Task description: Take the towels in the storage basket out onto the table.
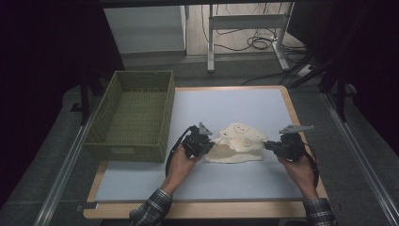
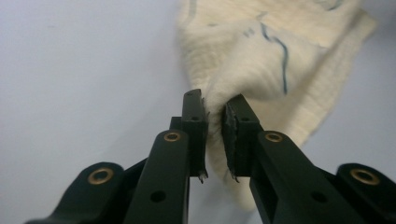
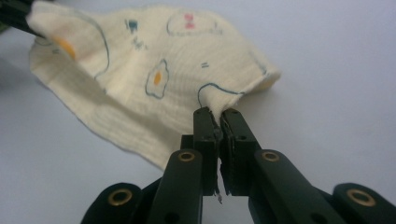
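A cream cloth (image 1: 237, 143) printed with small egg and bow drawings lies crumpled in the middle of the white table top (image 1: 226, 106). My left gripper (image 1: 207, 141) is at the cloth's left edge, shut on a bunched fold of cloth (image 2: 243, 60) that sits between its jaws. My right gripper (image 1: 269, 146) is at the cloth's right edge, shut on a thin corner of the cloth (image 3: 154, 84). In the right gripper view the pinched edge rises slightly off the table. Each gripper (image 2: 215, 116) (image 3: 218, 120) is held in a person's hand.
A green woven basket (image 1: 113, 101) stands at the table's left side, close beside my left gripper. The table's wooden rim (image 1: 301, 136) runs just right of my right gripper. Beyond the table are a desk frame (image 1: 244, 21) and floor cables (image 1: 259, 42).
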The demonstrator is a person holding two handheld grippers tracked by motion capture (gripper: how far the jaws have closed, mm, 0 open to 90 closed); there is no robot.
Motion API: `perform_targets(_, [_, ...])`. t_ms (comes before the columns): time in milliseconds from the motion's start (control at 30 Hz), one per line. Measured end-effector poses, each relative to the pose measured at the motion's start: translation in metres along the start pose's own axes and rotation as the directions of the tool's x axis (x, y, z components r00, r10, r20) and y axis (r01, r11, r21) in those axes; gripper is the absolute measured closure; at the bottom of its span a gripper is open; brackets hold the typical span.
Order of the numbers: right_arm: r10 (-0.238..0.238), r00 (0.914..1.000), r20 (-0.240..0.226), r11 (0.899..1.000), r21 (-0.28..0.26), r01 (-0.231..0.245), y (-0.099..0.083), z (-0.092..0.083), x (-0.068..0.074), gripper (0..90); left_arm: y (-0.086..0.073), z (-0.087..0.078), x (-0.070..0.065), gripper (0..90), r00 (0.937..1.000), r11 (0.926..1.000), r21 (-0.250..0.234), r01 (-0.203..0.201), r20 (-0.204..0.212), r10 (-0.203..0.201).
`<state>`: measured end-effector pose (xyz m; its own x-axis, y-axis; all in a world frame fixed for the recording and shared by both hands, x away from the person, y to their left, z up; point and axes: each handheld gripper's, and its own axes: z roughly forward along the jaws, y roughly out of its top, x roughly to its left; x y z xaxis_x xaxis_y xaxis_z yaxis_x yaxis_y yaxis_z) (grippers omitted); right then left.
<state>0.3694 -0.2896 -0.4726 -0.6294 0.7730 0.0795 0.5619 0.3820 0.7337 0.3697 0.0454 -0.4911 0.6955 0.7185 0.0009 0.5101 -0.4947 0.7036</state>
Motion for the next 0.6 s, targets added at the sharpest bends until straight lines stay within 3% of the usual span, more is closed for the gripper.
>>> perform_targets(133, [-0.023,0.9997,0.004,0.999,-0.023,0.023,0.026,-0.003,0.001,85.1,-0.002,-0.001,0.012,80.7,0.9983,0.9993,0.01,0.037,-0.046,-0.036])
perform_targets(267, [-0.047,0.9989,-0.006,0.998,-0.039,0.046,0.066,0.009,0.006,85.1,-0.006,0.004,0.02,78.5,0.993,0.9967,0.041,0.07,-0.098,-0.066])
perform_targets(433, [-0.095,0.9954,-0.011,0.995,-0.045,0.095,0.127,0.047,0.016,84.9,-0.012,0.012,0.027,71.0,0.9877,0.9914,0.056,0.118,-0.11,-0.111])
perform_targets(467, [-0.104,0.9945,-0.015,0.994,-0.04,0.103,0.133,0.054,0.017,83.7,-0.013,0.013,0.028,69.2,0.9875,0.9907,0.061,0.122,-0.107,-0.115])
perform_targets(533, [-0.104,0.9945,-0.014,0.995,0.004,0.104,0.143,0.071,0.017,72.5,-0.016,0.015,0.029,64.1,0.9868,0.9891,0.067,0.131,-0.104,-0.124])
perform_targets(600, [-0.122,0.9925,0.014,0.992,0.04,0.121,0.146,0.079,0.019,69.3,-0.02,0.015,0.03,58.2,0.987,0.9886,0.059,0.138,-0.09,-0.133])
